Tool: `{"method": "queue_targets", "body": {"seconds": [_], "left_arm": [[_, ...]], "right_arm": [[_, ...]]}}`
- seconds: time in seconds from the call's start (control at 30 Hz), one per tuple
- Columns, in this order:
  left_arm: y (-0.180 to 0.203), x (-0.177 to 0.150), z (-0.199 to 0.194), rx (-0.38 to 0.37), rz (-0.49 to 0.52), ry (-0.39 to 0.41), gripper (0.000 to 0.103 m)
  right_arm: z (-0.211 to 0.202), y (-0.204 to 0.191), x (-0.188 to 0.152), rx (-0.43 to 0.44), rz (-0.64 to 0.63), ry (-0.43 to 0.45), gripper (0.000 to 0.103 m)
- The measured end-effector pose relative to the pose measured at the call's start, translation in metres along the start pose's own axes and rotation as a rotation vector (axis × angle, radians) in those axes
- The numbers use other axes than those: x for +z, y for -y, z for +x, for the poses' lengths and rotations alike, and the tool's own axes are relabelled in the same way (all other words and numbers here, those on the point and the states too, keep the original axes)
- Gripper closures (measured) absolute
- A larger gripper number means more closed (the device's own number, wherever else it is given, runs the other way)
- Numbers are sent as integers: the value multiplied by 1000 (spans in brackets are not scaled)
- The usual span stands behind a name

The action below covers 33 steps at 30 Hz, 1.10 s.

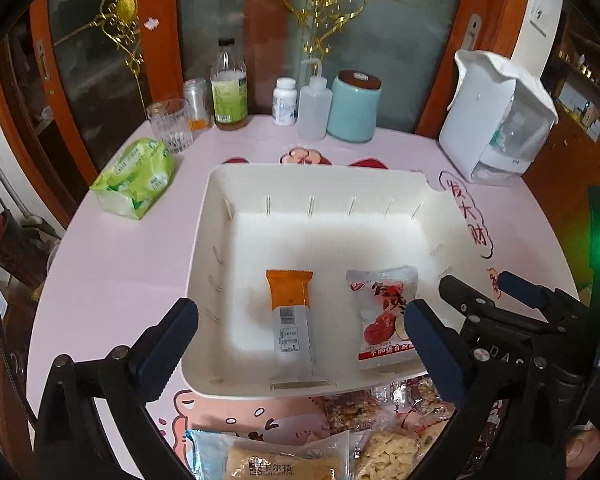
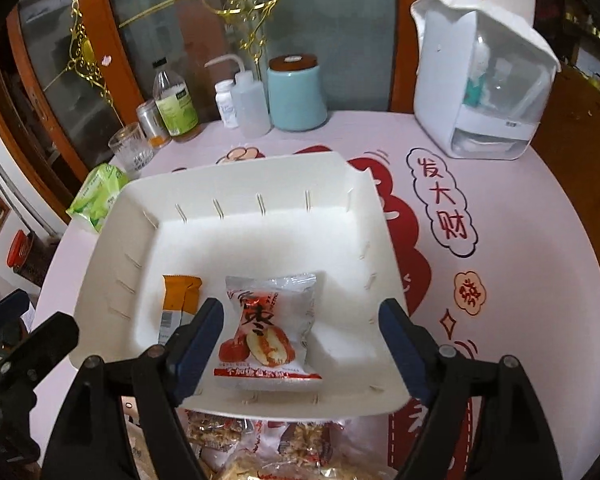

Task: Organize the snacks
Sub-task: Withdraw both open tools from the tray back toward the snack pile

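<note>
A white tray point(image 1: 204, 240) point(image 2: 112, 240) stands on the pink table mat. In it lie an orange-and-grey snack bar point(image 1: 291, 320) point(image 2: 178, 304) and, to its right, a clear packet with red dates printed on it point(image 1: 380, 312) point(image 2: 268, 328). My left gripper point(image 1: 300, 340) is open above the bar, its pads well clear of the wrapper. Over the date packet my right gripper point(image 2: 300, 320) stands open too, its pads not touching the packet. Several loose snack packets point(image 1: 340, 412) point(image 2: 260, 440) lie in a heap in front of the tray's near rim.
A green tissue pack point(image 1: 134, 180) and a glass point(image 1: 170, 124) are left of the tray. Bottles point(image 1: 230, 88), a squeeze bottle point(image 1: 314, 108) and a teal jar point(image 1: 354, 106) line the back edge. A white dispenser point(image 1: 496, 128) stands at the back right.
</note>
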<state>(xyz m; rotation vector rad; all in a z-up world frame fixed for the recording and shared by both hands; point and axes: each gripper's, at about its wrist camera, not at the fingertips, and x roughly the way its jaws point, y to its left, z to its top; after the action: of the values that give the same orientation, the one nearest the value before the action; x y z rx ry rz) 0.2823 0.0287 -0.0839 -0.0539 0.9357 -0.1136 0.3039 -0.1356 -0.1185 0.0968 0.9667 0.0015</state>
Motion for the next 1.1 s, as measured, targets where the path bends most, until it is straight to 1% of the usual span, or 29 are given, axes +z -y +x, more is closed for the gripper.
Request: {"method": "queue_targets", "body": {"seconds": [0.17,0.23,0.37,0.57,0.73,0.83,0.93,1.03,1.1], "left_arm": [[-7,-6,-29,-7,-17,71,1],[-10,-8,-38,-11,-25,78,1],[-17,-14,-61,-10,-35,82,1],[-19,-26,-98,-9,-6,120,1],[-17,-36,-131,-28,20,135,1],[-17,-42,-147,-44,32,150,1],[-16,-49,-163,-50,50,167,1],[-16,-54,-176,-51,59,189,1],[-17,-57,-185,-71,63,198,1]], "right_arm": [[-27,-2,-7,-6,-6,50,22],[-35,-4,-9,-12,-6,45,22],[-60,-4,-18,22,18,48,22],[-101,-16,-32,-13,-13,80,22],[-135,-22,-46,-19,-23,122,22],[-153,-24,-52,1,-16,142,22],[-172,-26,-59,38,-3,174,22],[-189,-28,-65,45,1,207,22],[-195,-29,-69,51,3,217,22]]}}
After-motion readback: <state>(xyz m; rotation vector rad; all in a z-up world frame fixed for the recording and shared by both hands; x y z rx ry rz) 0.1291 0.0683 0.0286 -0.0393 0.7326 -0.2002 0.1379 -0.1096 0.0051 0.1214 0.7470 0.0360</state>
